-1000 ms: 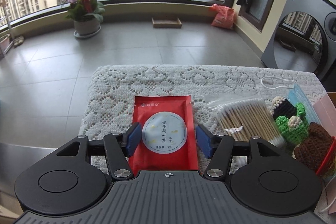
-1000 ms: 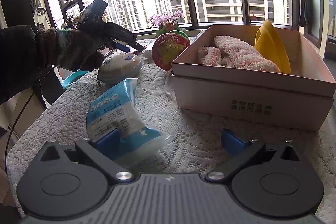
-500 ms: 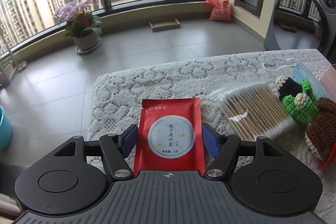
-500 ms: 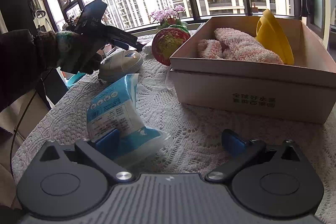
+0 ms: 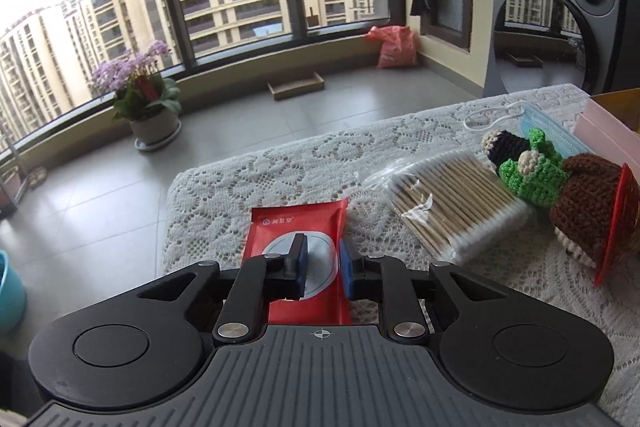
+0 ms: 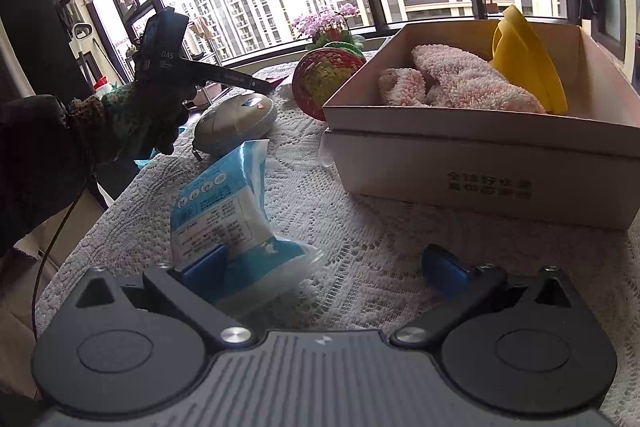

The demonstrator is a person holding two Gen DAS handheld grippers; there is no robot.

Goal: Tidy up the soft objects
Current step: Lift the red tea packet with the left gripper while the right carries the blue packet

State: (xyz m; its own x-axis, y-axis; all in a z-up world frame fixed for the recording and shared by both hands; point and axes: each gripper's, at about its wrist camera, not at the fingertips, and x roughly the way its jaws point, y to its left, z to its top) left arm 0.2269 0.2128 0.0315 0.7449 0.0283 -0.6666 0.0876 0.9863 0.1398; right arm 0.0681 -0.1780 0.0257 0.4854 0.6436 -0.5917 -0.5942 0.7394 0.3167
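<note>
My left gripper (image 5: 323, 263) is shut on a red tea packet (image 5: 306, 227) with a white round label, which is buckled between the blue pads on the lace tablecloth (image 5: 288, 167). Right of it lie a bag of cotton swabs (image 5: 452, 203) and crocheted toys, green (image 5: 534, 177) and brown (image 5: 586, 203). My right gripper (image 6: 324, 265) is open above the cloth; its left finger touches a blue-white soft pack (image 6: 224, 211). A cardboard box (image 6: 480, 155) holds a pink fluffy towel (image 6: 460, 83) and a yellow item (image 6: 524, 59).
A blue face mask (image 5: 560, 131) and a pink box (image 5: 608, 135) lie at the far right. A grey round pouch (image 6: 236, 123) and a woven ball (image 6: 324, 83) sit beyond the blue pack. The gloved left hand (image 6: 132, 119) is at the table's left edge.
My left gripper has closed from wide open onto the red tea packet, crumpling it. The right gripper has stayed open and hardly moved.
</note>
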